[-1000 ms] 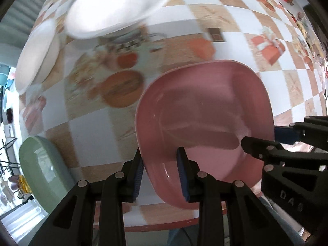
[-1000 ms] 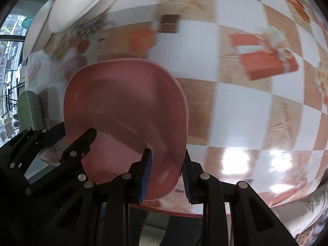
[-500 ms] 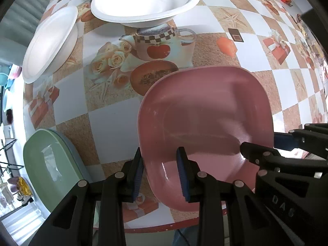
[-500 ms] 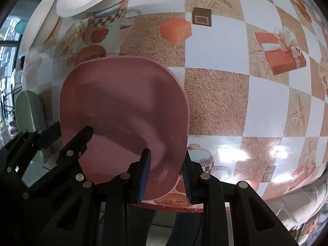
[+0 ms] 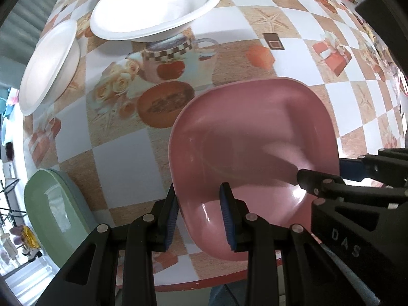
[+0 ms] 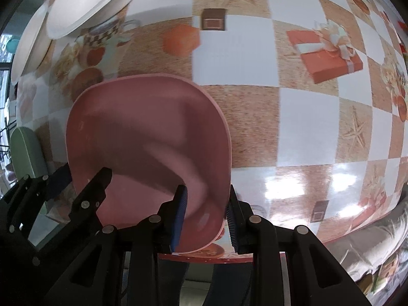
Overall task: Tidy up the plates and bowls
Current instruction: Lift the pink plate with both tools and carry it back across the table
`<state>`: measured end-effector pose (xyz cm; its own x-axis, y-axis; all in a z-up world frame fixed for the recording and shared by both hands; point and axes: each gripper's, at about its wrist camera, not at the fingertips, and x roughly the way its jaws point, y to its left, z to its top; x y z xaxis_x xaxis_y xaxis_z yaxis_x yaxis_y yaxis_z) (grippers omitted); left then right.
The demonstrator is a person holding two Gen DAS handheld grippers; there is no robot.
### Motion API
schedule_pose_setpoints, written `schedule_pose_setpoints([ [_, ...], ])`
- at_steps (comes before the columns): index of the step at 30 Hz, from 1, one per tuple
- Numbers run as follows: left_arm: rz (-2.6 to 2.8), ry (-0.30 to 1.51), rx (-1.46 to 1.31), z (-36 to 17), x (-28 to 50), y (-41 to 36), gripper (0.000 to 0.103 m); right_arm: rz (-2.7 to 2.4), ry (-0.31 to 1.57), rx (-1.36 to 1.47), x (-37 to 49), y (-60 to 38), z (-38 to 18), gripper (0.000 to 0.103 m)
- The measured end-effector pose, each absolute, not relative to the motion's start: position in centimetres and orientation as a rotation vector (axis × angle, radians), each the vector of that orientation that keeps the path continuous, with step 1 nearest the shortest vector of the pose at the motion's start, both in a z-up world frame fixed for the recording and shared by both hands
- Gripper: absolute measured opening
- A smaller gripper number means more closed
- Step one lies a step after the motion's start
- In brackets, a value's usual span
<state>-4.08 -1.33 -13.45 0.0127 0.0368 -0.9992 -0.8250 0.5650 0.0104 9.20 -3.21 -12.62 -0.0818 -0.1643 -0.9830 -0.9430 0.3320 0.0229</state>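
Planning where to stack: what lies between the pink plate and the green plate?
Left wrist view: only bare printed tablecloth between the pink square plastic plate and green plate.

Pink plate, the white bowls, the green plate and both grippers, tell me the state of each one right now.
pink plate: gripped at both rims, over the near table edge.
left gripper: shut on its left rim.
right gripper: shut on its right rim.
white bowls: upright, empty, on the far table.
green plate: lying on a grey-blue one at the table edge.
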Motion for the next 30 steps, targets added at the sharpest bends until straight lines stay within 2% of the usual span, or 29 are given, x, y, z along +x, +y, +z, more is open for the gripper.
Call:
schedule_pose_setpoints([
  [12, 0.783, 1.4, -0.75, -13.6, -4.6, -1.0, 0.037, 0.903, 1.52, -1.048, 9.3, -3.1, -13.0, 0.032],
  [17, 0.797, 1.398, -0.754, -13.8, -5.1, -0.8, 0.046, 0.906, 1.519, -1.045, 9.4, -3.2, -12.9, 0.033],
  [20, 0.81, 1.398, -0.772, -13.9, -5.5, -0.6, 0.048, 0.919, 1.529, -1.03, 9.4, -3.2, -12.8, 0.038],
  [22, 0.839, 1.401, -0.771, -13.9, -6.0, -0.4, 0.048, 0.891, 1.525, -1.031, 9.7, -3.4, -12.9, 0.057],
  [23, 0.845, 1.395, -0.787, -13.9, -6.4, -0.2, 0.05, 0.87, 1.526, -1.022, 10.1, -3.6, -13.0, 0.061],
  [30, 0.847, 1.393, -0.799, -14.2, -6.6, 0.3, 0.06, 0.864, 1.509, -1.035, 10.7, -3.6, -13.0, 0.063],
])
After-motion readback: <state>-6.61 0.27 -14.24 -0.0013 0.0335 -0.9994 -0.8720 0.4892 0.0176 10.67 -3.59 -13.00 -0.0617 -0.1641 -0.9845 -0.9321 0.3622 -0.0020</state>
